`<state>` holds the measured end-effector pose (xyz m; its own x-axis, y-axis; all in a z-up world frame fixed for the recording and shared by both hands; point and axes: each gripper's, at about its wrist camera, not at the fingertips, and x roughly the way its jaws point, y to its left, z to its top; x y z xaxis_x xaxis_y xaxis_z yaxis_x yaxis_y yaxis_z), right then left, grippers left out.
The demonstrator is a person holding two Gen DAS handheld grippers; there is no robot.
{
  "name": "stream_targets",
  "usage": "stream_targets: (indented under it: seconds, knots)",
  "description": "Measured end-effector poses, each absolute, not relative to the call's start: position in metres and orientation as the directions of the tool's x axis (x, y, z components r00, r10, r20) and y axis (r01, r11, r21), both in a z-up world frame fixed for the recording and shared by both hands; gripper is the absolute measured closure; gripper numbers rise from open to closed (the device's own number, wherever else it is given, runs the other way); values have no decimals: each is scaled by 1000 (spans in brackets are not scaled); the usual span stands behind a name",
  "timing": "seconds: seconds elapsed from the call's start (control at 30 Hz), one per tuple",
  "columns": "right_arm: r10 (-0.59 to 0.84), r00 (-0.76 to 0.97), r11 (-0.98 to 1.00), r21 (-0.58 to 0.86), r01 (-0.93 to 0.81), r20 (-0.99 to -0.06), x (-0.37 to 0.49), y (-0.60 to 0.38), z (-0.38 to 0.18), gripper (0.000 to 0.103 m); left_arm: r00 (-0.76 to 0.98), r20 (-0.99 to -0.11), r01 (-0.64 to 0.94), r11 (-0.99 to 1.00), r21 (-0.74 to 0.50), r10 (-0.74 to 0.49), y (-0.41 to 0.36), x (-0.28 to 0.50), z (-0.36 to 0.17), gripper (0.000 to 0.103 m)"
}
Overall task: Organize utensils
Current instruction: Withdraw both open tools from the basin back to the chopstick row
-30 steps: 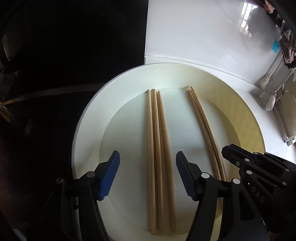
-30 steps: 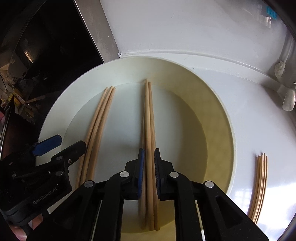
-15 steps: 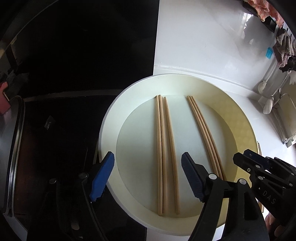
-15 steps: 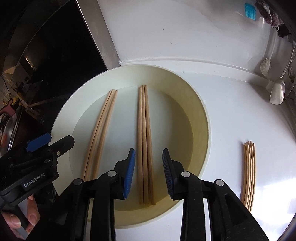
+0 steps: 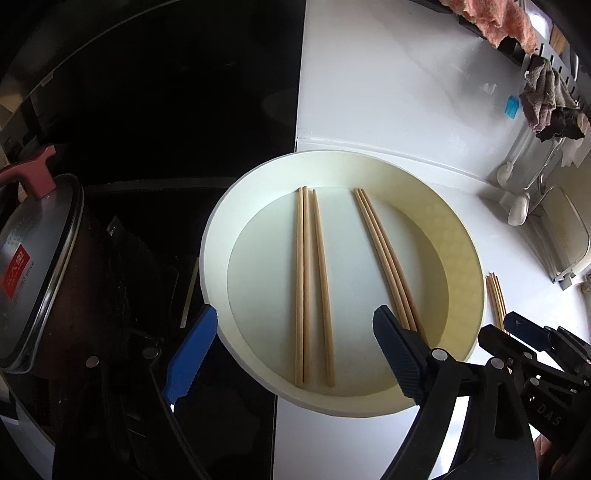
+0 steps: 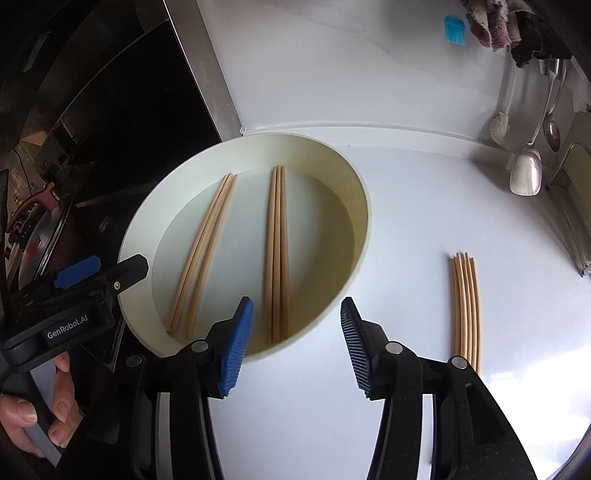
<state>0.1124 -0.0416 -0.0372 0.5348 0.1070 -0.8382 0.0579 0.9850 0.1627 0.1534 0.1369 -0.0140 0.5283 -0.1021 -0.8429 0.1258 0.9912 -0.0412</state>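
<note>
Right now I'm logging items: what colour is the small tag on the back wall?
The small tag is bright blue, clearest in the right wrist view.

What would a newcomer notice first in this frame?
The big cream plate at the counter's left edge, holding two bundles of chopsticks side by side. A third bundle lies on the white counter to its right, with both tools open and empty above.
</note>
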Motion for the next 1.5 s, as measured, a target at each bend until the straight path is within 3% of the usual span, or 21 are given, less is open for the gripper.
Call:
stream_targets:
  seconds: [0.7,1.1,1.5]
  knots:
    - [-101,520,971,30,238,-848,10,-191,-68,47,517,-834,248,966,-70,-193,14,92,-20,14]
    - [-84,556,976,42,211,-827,13,-223,-108,47,563,-802,255,965,-64,-202,-39,69,-55,12]
    - [-48,586,988,48,147,-809,27,-215,-130,47,560,-815,214,976,-30,-148,-44,60,-81,12]
